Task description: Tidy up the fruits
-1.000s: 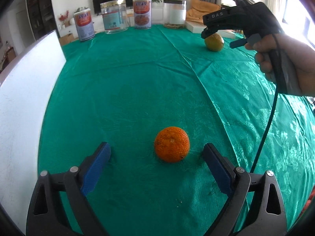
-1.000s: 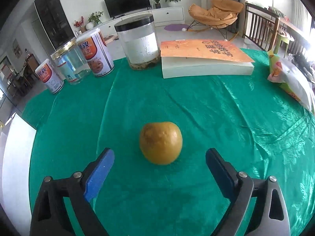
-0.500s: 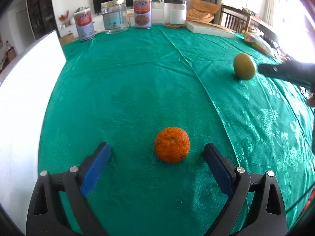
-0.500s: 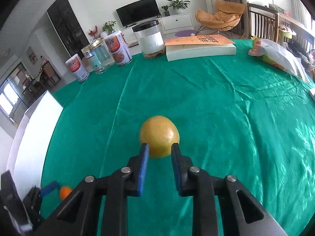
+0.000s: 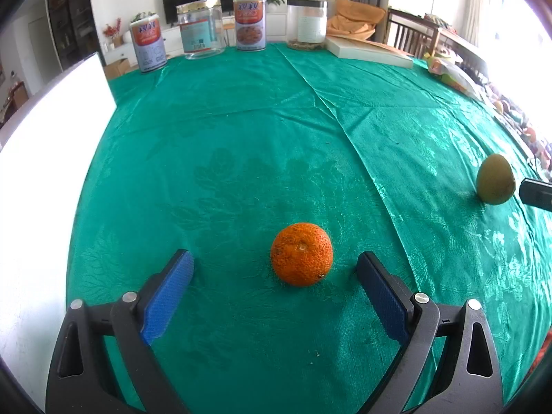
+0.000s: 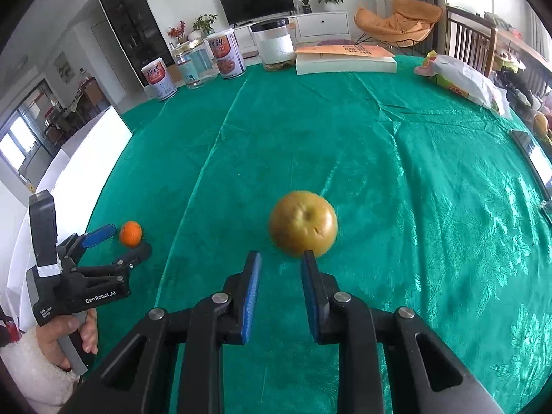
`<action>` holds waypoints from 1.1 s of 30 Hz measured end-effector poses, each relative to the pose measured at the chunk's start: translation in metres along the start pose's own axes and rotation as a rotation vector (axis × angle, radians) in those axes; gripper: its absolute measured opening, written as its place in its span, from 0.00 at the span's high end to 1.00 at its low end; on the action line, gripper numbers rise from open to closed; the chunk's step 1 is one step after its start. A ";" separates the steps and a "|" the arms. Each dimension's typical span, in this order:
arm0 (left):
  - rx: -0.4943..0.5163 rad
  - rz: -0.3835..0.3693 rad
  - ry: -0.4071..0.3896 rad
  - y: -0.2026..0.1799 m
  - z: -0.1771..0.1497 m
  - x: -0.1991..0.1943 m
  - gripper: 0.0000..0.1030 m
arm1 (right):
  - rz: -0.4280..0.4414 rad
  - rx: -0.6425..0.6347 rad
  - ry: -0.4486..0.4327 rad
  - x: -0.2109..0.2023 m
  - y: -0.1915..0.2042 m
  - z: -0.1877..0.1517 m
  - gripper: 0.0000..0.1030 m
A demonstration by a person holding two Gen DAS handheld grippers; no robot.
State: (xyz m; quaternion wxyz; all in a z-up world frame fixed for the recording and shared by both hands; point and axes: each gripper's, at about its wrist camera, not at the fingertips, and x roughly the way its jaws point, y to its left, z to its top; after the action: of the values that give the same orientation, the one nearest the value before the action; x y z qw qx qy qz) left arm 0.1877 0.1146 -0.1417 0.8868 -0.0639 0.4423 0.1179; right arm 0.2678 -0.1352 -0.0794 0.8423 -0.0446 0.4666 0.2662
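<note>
Two fruits sit on the green tablecloth (image 5: pixel 241 145). One is an orange (image 5: pixel 301 254) and one is a yellow-brown pear (image 6: pixel 303 228). They are well apart from each other.

The orange lies between the two blue fingers of the left gripper (image 5: pixel 274 269). Its jaws are wide open and neither finger touches the orange. From the right wrist view, a hand (image 6: pixel 70 331) holds this gripper by its handle.

The pear sits on the cloth just past the tips of the right gripper (image 6: pixel 280 258). Its jaws are a little way apart and hold nothing. The pear looks to be right at the tip of one finger, but I cannot tell if it touches.

At the far edge of the table stand two cans (image 5: pixel 250 22), two clear jars (image 5: pixel 201 28) and one book (image 6: pixel 345 58). One white board (image 5: pixel 51 145) stands along the left side.
</note>
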 end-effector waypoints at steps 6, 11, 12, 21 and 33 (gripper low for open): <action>0.000 0.000 0.000 0.000 0.000 0.000 0.06 | -0.127 -0.048 0.072 0.025 -0.002 0.021 0.35; -0.002 -0.003 -0.001 0.000 0.000 0.000 0.07 | -0.036 0.033 0.064 0.008 -0.027 0.013 0.52; -0.002 -0.002 -0.001 0.000 0.000 0.000 0.07 | -0.043 0.033 0.078 0.007 -0.031 0.007 0.52; -0.002 -0.001 0.000 0.000 0.000 0.001 0.07 | 0.062 0.133 0.085 0.000 -0.051 -0.034 0.51; -0.002 -0.001 0.000 0.000 0.000 0.001 0.06 | 0.360 0.641 -0.009 -0.007 -0.120 -0.077 0.54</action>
State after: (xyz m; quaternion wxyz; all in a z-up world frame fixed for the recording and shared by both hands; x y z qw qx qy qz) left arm 0.1878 0.1149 -0.1421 0.8868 -0.0648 0.4422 0.1180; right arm 0.2650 -0.2660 -0.1373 0.7551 0.3057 0.5230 0.2508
